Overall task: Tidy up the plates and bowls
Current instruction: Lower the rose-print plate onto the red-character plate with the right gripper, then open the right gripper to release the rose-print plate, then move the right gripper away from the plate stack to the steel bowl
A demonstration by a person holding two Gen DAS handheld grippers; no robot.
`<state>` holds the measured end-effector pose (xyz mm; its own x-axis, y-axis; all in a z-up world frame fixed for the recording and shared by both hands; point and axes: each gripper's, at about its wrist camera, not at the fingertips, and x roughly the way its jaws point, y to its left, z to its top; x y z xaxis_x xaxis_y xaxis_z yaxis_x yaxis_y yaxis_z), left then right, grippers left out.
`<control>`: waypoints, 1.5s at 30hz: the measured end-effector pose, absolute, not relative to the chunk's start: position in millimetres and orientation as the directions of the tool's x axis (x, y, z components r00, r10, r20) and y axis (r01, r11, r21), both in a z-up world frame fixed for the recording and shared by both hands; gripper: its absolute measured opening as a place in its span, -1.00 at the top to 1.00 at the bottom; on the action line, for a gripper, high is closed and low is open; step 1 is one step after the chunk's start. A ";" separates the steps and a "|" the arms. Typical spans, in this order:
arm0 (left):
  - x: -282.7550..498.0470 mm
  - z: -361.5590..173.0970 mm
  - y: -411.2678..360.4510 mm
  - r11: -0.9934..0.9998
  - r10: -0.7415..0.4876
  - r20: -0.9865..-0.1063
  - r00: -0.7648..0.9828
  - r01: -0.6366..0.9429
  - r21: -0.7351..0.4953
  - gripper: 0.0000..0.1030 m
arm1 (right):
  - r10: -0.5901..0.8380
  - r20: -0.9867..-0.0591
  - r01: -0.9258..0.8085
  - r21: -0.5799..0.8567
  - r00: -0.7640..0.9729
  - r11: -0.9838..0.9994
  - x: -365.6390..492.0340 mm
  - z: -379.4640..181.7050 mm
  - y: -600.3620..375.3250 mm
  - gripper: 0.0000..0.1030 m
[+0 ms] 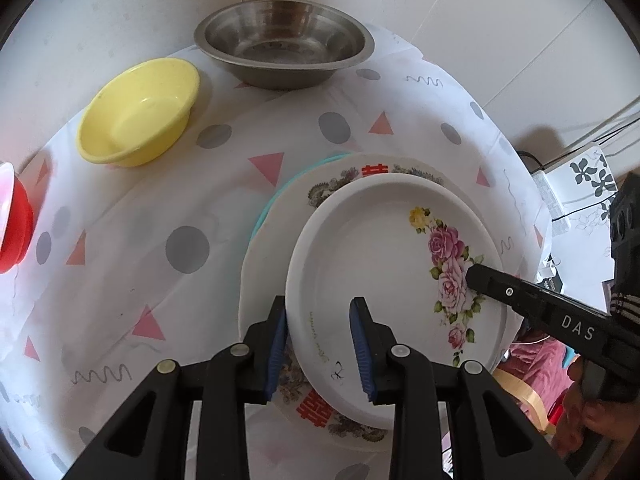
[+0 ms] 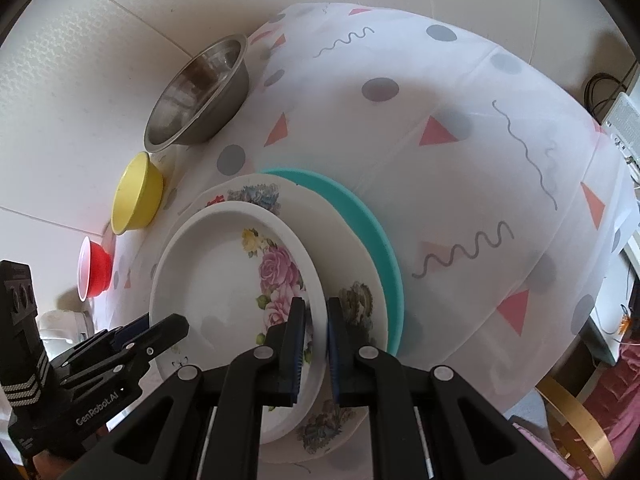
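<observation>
A white plate with pink roses [image 1: 380, 248] [image 2: 216, 280] lies on top of a larger patterned white plate [image 1: 264, 248] [image 2: 356, 300], which rests on a teal plate [image 1: 276, 196] [image 2: 360, 208]. My right gripper [image 2: 316, 320] is shut on the rose plate's right rim, with one pad inside and one outside; one of its black fingers [image 1: 480, 276] lies over the roses in the left wrist view. My left gripper [image 1: 320, 312] [image 2: 168, 326] straddles the opposite rim. Its jaws are slightly apart, and the inner pad stands clear of the rim.
At the back stands a steel bowl [image 1: 284, 44] [image 2: 196, 96], with a yellow bowl [image 1: 140, 112] [image 2: 138, 192] and a red bowl [image 1: 14, 232] [image 2: 96, 272] to its left. The patterned tablecloth [image 1: 180, 248] drops off at the right. A person's hand [image 1: 592, 420] holds the right gripper.
</observation>
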<state>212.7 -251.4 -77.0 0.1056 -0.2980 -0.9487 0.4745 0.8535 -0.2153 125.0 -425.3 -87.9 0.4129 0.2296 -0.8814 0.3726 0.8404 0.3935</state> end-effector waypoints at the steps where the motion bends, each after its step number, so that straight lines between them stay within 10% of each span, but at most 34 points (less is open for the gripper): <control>1: 212.5 -76.5 -251.8 0.853 -0.292 -0.951 0.106 0.479 -0.208 0.38 | 0.229 -0.882 0.373 0.393 0.412 0.841 125.5 -88.0 -425.1 0.80; 9: 206.2 -68.6 -259.0 0.842 -0.251 -0.959 0.130 0.518 -0.150 -0.34 | 0.223 -0.887 0.387 0.387 0.405 0.837 128.6 -87.4 -425.2 0.80; 21: 213.4 -64.9 -225.6 0.886 -0.292 -0.937 0.194 0.424 -0.188 -0.35 | 0.185 -0.898 0.364 0.341 0.399 0.867 127.9 -84.7 -417.7 0.79; 34: 210.7 -63.5 -211.3 0.925 -0.223 -0.938 0.266 0.362 -0.117 -0.35 | -0.079 -0.932 0.145 -0.029 0.354 0.989 135.3 -75.2 -374.6 0.65; 45: 208.1 -61.7 -203.2 0.936 -0.202 -0.940 0.275 0.337 -0.102 -0.36 | -0.047 -0.925 0.172 0.020 0.377 0.985 130.7 -71.0 -382.0 0.63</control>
